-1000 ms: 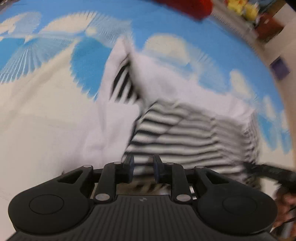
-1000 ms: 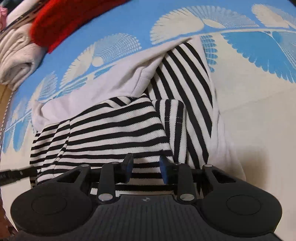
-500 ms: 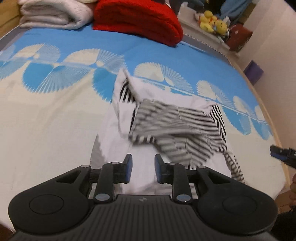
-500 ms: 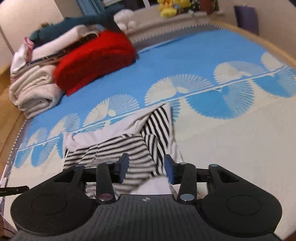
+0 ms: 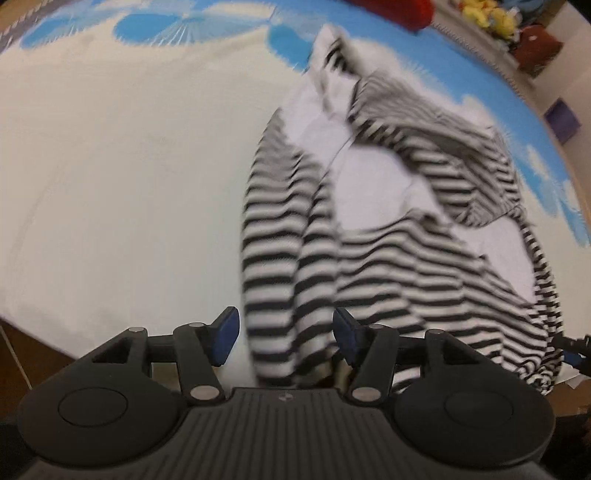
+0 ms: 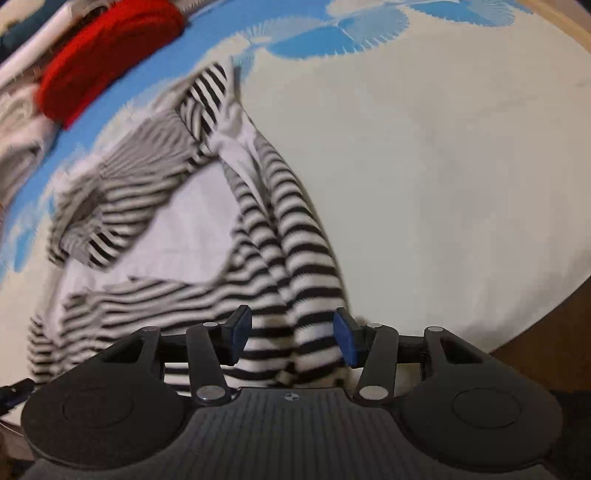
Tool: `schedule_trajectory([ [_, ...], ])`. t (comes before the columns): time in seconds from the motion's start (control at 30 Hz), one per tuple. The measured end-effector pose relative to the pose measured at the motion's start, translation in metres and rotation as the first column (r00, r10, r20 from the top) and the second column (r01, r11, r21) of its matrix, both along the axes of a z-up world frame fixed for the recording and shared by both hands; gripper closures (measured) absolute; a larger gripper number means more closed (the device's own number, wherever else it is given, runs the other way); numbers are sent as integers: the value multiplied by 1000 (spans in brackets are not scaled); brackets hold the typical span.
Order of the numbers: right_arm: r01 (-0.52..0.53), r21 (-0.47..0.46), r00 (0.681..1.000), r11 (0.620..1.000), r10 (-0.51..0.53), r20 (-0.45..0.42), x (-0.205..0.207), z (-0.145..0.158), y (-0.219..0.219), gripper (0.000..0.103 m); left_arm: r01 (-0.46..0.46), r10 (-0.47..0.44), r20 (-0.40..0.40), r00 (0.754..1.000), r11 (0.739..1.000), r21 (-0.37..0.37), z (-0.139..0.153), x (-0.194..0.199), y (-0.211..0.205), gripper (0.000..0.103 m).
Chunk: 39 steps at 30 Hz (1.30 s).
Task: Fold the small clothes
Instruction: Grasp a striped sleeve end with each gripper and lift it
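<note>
Cream and blue fan-print bedspread (image 5: 129, 155) covers bed; wooden edge at its rim. Black-and-white striped garment (image 5: 388, 229) lies crumpled on spread, white lining showing, near bed edge. Left hand-held gripper (image 5: 284, 336) released, pads spread, striped fold between them, contact unclear. Right hand-held gripper (image 6: 291, 334) likewise spread wide around striped fold. Red blanket (image 6: 107, 55) and pale folded linens at far end. Yellow plush toys (image 5: 484, 14) on ledge beyond
</note>
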State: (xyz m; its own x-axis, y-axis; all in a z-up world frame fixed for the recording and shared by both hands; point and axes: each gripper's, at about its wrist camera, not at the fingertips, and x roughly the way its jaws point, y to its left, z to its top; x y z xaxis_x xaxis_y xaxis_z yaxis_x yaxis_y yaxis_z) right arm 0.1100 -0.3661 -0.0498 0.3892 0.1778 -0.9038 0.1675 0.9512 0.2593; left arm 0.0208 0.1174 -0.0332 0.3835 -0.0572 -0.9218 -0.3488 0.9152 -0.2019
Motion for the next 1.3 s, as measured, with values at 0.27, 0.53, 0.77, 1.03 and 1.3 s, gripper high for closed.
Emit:
schedule_trajectory([
  [0.27, -43, -66, 999, 997, 41, -31, -4, -15, 3, 53, -7, 6, -27, 1000, 998, -61, -13, 1, 9, 73],
  [0.53, 70, 89, 993, 994, -78, 84, -8, 15, -20, 96, 1, 6, 70, 998, 995, -104, 5, -8, 6, 97],
  [0.77, 22, 55, 999, 998, -19, -42, -9, -11, -17, 86, -39, 36, -25, 999, 993, -112, -15, -5, 12, 77],
  [1.03, -31, -2, 998, 1000, 31, -50, -12, -15, -6, 71, -3, -1, -42, 999, 996, -90, -22, -1, 7, 75],
  [1.3, -45, 26, 999, 999, 46, -16, -14, -12, -5, 94, -14, 12, -30, 999, 996, -92, -23, -1, 7, 75],
])
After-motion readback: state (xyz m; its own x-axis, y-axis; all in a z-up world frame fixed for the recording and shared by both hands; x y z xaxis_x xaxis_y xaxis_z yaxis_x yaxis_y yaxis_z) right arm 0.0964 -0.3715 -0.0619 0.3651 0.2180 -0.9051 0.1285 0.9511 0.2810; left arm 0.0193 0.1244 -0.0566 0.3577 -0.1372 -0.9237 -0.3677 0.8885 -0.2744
